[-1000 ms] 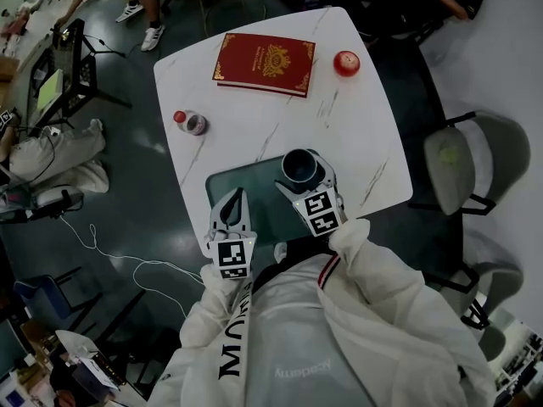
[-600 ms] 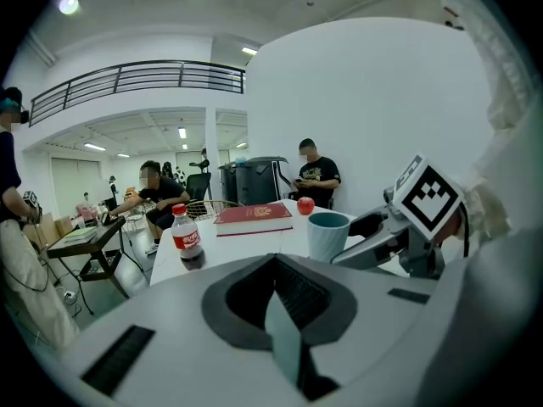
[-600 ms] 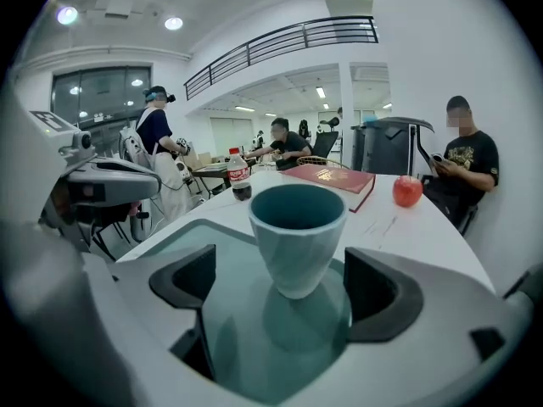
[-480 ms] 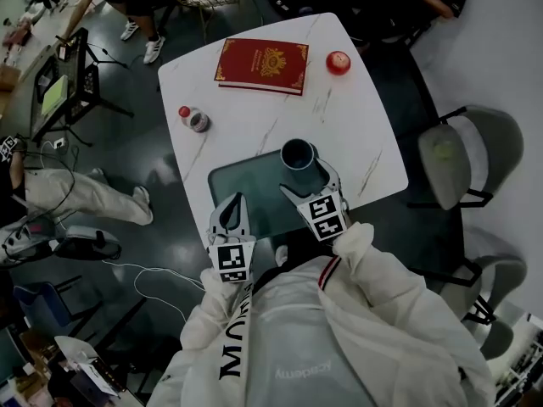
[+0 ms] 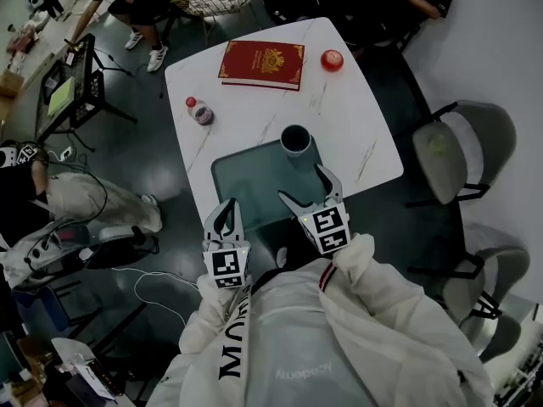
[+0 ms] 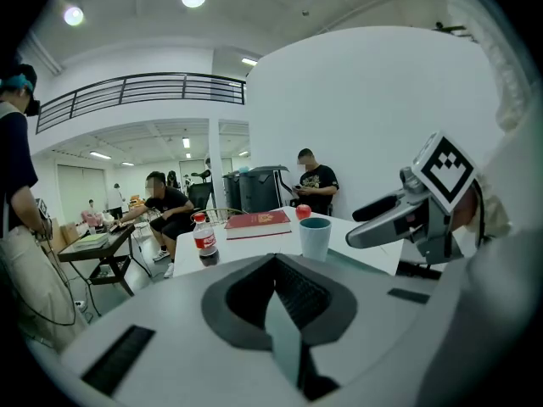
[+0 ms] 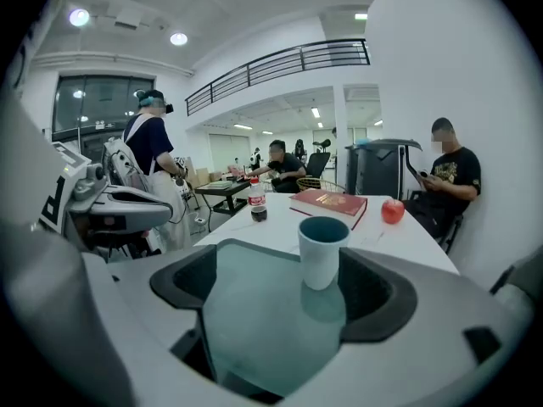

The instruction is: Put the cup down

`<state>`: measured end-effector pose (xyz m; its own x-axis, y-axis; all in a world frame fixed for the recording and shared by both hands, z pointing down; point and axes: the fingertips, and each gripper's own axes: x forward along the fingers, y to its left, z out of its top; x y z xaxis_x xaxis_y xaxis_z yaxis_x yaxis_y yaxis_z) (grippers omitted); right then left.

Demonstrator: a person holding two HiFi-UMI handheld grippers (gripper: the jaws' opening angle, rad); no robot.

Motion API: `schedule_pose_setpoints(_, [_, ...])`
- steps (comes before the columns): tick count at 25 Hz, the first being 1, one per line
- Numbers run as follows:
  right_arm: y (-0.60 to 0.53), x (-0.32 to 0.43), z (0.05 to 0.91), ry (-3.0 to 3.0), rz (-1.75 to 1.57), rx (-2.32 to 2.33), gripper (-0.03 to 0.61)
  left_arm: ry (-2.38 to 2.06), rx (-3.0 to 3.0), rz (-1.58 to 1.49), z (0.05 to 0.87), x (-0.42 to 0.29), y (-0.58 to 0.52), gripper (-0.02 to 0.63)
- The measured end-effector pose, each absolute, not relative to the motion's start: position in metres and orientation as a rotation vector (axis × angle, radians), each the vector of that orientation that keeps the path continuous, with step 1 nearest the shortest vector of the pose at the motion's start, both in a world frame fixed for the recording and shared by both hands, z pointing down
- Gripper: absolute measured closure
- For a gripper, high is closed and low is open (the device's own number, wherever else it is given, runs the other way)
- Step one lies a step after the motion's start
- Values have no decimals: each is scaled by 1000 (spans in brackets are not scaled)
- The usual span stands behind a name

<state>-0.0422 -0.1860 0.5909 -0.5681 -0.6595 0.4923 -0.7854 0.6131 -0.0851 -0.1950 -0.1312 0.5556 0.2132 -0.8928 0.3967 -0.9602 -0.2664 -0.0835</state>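
On the white table [image 5: 361, 117], near edge and beyond:

1. Teal mat [image 5: 246, 185]: lies flat at the table's near edge, in front of the person.
2. Cup [image 5: 295, 140]: pale wall, dark teal inside, upright on the mat's far right corner. No jaw touches it.
3. Right gripper [image 5: 303, 185]: over the mat just short of the cup, jaws spread wide and holding nothing. Its own view shows the cup [image 7: 322, 248] standing free ahead of the gap, with clear space on both sides.
4. Left gripper [image 5: 226, 208]: at the mat's near left edge, well apart from the cup. Its own view shows the jaws brought together with nothing between them.
5. Red book [image 5: 262, 64]: flat on the far part of the table, gold emblem on the cover.
6. Red apple [image 5: 332, 59]: just right of the book.
7. Small bottle [image 5: 200, 111]: red cap, near the table's left edge.
8. Grey chair [image 5: 462, 151]: on the floor to the table's right.
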Motion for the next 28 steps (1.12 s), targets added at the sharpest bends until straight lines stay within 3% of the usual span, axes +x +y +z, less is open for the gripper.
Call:
schedule_pose_setpoints(2, [-175, -42, 578, -2461, 379, 1179, 123, -1790, 2303, 549, 551, -198, -120, 603])
schedule_pose_setpoints(5, [-159, -38, 553, -2525, 316, 1244, 199, -1797, 2322, 541, 542, -197, -104, 603])
schedule_pose_setpoints(9, [-137, -35, 512, -2633, 247, 1323, 242, -1797, 2341, 525, 534, -196, -83, 603])
schedule_pose_setpoints(14, [-109, -38, 470, -2705, 133, 1332, 244, -1792, 2377, 493, 524, -189, -63, 603])
schedule_pose_setpoints(16, [-96, -39, 461, -2721, 96, 1325, 284, -1791, 2395, 474, 516, -185, -56, 603])
schedule_pose_setpoints(19, [-79, -41, 453, -2709, 78, 1318, 290, -1791, 2421, 441, 503, -180, -45, 603])
schedule_pose_setpoints(24, [-53, -38, 451, -2678, 104, 1357, 364, -1788, 2449, 398, 486, -174, -24, 603])
schedule_pose_setpoints(28, [-39, -35, 448, -2642, 144, 1402, 481, -1773, 2467, 367, 476, -171, -9, 603])
